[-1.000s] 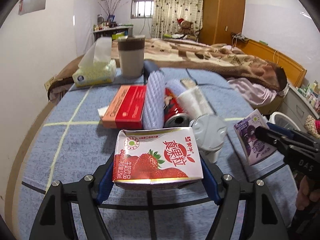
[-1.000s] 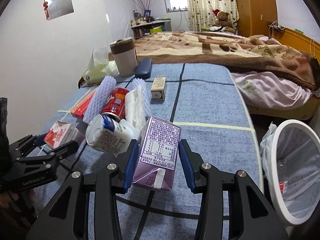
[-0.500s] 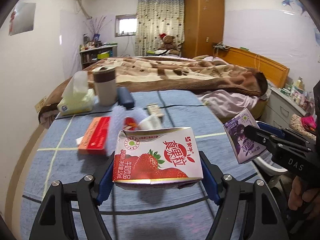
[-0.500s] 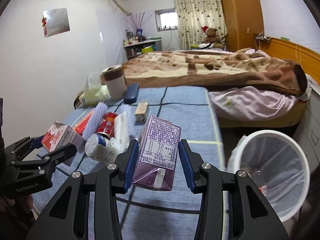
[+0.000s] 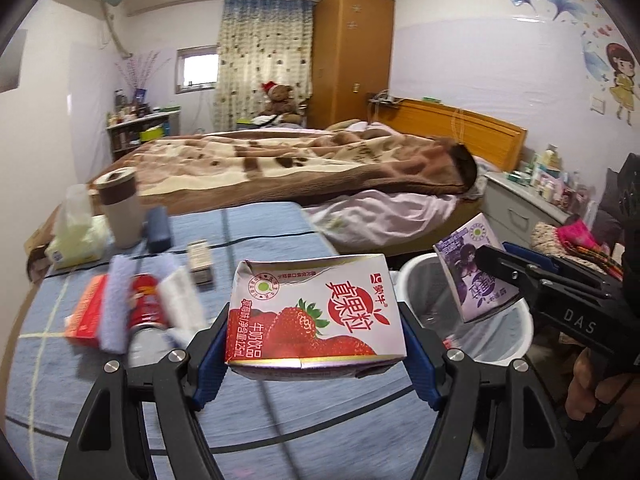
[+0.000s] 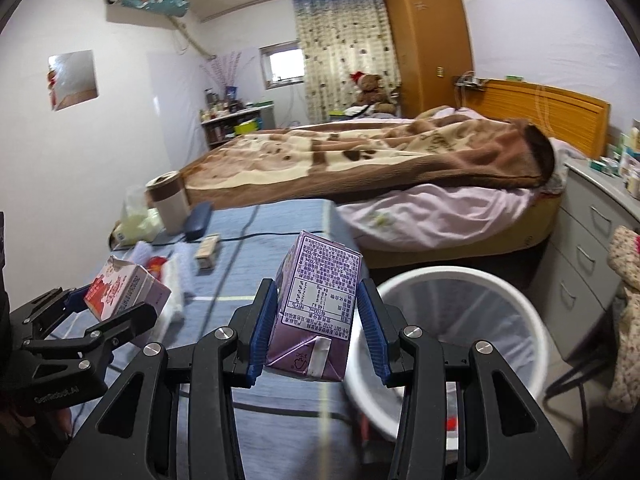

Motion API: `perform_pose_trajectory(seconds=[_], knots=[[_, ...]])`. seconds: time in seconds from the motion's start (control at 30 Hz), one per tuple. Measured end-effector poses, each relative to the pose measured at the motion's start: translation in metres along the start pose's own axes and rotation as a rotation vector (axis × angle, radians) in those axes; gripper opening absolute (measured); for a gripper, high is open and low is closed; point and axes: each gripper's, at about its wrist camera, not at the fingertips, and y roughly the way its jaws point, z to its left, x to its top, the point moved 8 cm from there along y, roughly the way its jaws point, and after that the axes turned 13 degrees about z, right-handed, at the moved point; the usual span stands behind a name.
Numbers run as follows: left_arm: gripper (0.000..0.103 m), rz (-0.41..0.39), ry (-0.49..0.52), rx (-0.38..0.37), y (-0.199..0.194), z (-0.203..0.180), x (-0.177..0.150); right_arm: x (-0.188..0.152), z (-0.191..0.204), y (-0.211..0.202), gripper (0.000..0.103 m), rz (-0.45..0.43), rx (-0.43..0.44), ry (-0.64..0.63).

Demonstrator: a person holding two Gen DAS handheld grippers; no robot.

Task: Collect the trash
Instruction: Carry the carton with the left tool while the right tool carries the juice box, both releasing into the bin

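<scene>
My left gripper [image 5: 316, 344] is shut on a red strawberry milk carton [image 5: 314, 312], held sideways above the blue table. The purple drink carton [image 6: 316, 304] stands upright between the blue pads of my right gripper [image 6: 316, 322], which is shut on it. From the left wrist view the purple carton [image 5: 476, 276] hangs over the rim of the white trash bin [image 5: 500, 340]. In the right wrist view that bin [image 6: 452, 320] stands off the table's right edge, just right of the carton, and the strawberry carton [image 6: 120, 292] shows at the left.
More trash lies on the blue table [image 5: 248, 240]: a red can [image 5: 146, 300], a red box [image 5: 86, 312], white foam sleeves [image 5: 116, 304] and a small box [image 5: 200, 260]. A tissue pack [image 5: 76, 240], a cup [image 5: 120, 208] and a dark case [image 5: 158, 228] stand behind. A bed [image 5: 300, 168] lies beyond.
Both grippers have lifted and swung right with their cartons, away from the trash pile. The white bin has come closer, and the purple carton now hangs at its rim.
</scene>
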Motion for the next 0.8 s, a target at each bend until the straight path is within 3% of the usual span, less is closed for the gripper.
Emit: perform_pose_trajectory(seconds=[0.37,0.8], knots=[[0.075,0.021,0.094,-0.107,0.031,-0.084,0.016,-0.010,-0.067,-0.007,0.043,0.005,-0.092,0.084],[0.075,0.073,0.185,-0.154,0.070,-0.158,0.017,-0.023,-0.119,0.001,0.043,0.056,-0.146,0.142]])
